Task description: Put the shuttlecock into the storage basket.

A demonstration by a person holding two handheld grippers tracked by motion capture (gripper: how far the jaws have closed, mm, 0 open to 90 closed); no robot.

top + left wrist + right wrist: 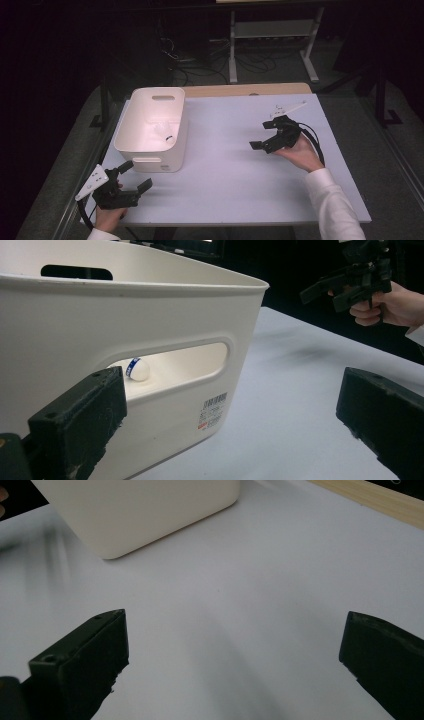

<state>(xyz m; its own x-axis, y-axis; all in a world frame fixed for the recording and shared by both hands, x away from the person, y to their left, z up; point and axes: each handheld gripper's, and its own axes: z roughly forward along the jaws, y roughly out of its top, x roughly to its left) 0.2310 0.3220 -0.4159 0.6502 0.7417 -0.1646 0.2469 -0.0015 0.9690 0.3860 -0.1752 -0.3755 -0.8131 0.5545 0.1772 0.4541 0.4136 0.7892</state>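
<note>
bin, white plastic, sits on the left half of the white table, its long axis running away from the person, a handle slot in each short wall; near handle slot faces the left gripper, which hovers just in front of that wall, low, jaws spread wide and holding nothing; one jaw lines up roughly with the slot's left end, the other stands well off to the side over bare table; through the slot a small white object with a blue band lies on the bin floor, apart from the walls as far as can be told; from above it reads as a small dark mark toward the bin's right side; right gripper held above the table's right half, well apart from the bin, jaws likewise wide and empty, pointed toward the bin's right wall; judgement: the work in hand looks like taking hold of the bin at its near handle; to do it well, bring the left gripper square to the wall, slip one jaw through the slot and keep the other outside above it, then close on the bar of plastic rather than on the rounded rim, which would likely slip; keep the bin level so the loose object inside does not roll; the right gripper could steady the far side; cable trailing from the left gripper should stay clear of the bin's base.
</note>
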